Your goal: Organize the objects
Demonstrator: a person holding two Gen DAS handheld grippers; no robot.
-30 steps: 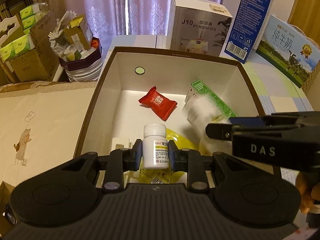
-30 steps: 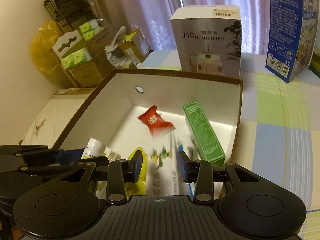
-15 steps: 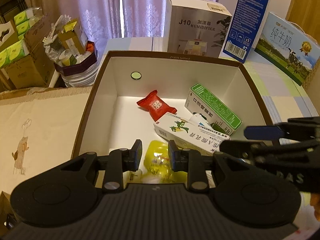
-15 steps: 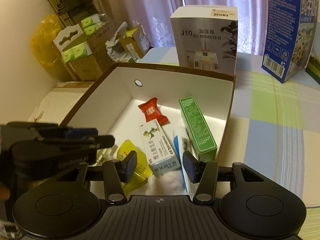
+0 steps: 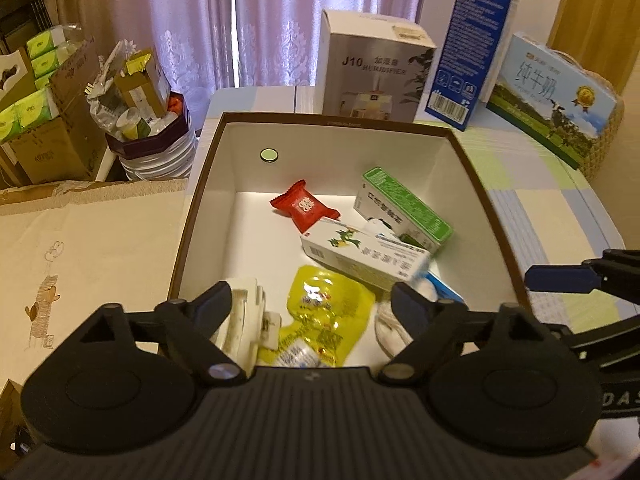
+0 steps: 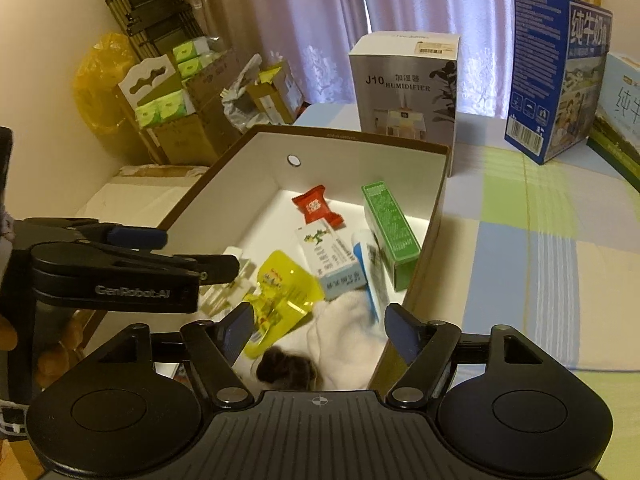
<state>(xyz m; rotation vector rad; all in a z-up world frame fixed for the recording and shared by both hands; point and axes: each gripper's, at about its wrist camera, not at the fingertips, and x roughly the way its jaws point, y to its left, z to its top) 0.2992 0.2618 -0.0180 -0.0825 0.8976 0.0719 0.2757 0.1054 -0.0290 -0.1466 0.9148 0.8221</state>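
Note:
A brown-rimmed open box (image 5: 336, 120) with a white inside holds a red candy packet (image 5: 304, 210), a green carton (image 5: 404, 208), a white carton with a green dragon (image 5: 360, 254), a yellow pouch (image 5: 324, 308), a white plug (image 5: 244, 320) and a white cloth (image 5: 390, 328). My left gripper (image 5: 311, 300) hangs over the box's near end, its jaws opening, with the pouch lying below and nothing pinched. My right gripper (image 6: 320, 320) is also opening, above the white cloth (image 6: 344, 332) near the box's right wall, gripping nothing. A blue-and-white tube (image 6: 370, 272) lies beside the green carton (image 6: 390, 224).
Behind the box stand a humidifier carton (image 5: 372, 72), a tall blue carton (image 5: 468, 68) and a milk carton (image 5: 552, 96). A checked tablecloth (image 6: 540, 240) stretches right of the box. Cardboard boxes and a stuffed bin (image 5: 132, 92) crowd the far left.
The left gripper let go of a white pill bottle and spread wide. The right gripper released the dragon carton, which now lies in the box, and both grippers drew back.

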